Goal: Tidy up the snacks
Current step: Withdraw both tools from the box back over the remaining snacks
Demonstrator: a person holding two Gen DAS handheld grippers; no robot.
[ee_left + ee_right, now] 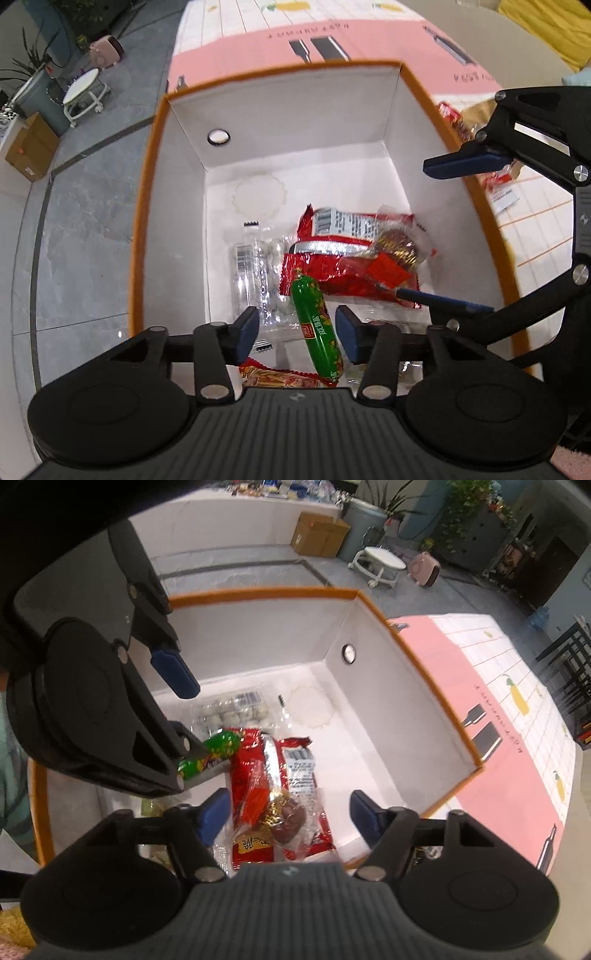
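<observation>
Two grippers hover open over the box (147, 206): the left gripper (297, 334) straddles a green sausage (317, 325) (lengthwise, untouched); the right gripper (290, 816) stands empty over red packets (255, 771).

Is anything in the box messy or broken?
Nothing looks broken or spilled. The snacks just lie jumbled in the box: the green sausage slants across the clear packet, and the red packets overlap in a heap. Some snacks lie outside it.
</observation>
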